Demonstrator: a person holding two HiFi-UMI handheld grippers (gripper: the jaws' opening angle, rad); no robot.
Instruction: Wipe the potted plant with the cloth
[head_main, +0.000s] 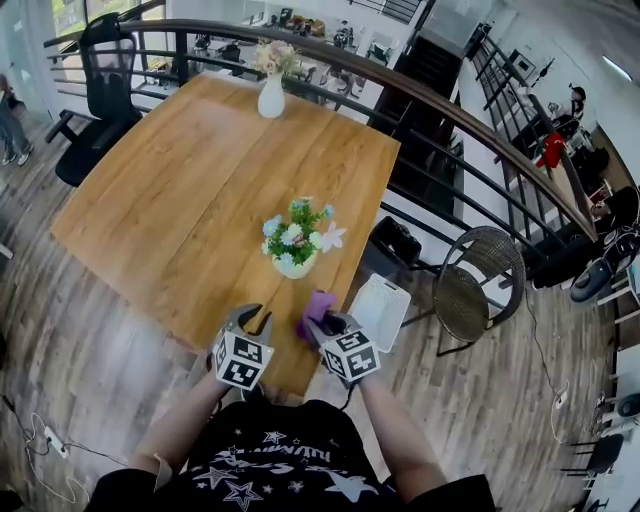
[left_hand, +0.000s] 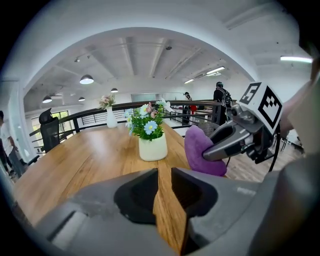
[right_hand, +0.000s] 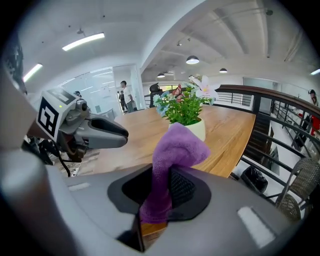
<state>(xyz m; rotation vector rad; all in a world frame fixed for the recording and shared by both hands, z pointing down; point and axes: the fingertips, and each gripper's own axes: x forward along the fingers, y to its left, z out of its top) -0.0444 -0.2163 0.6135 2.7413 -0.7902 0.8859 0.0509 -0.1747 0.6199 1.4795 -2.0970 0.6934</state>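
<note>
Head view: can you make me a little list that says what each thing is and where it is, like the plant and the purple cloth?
plant: small, flowering, upright on the table, near its front edge
cloth: purple, pinched in the right gripper, in front of the plant, not touching it
left gripper: jaws nearly together, nothing between them
vase: white, with flowers, at the table's far end
wiping: not begun yet
</note>
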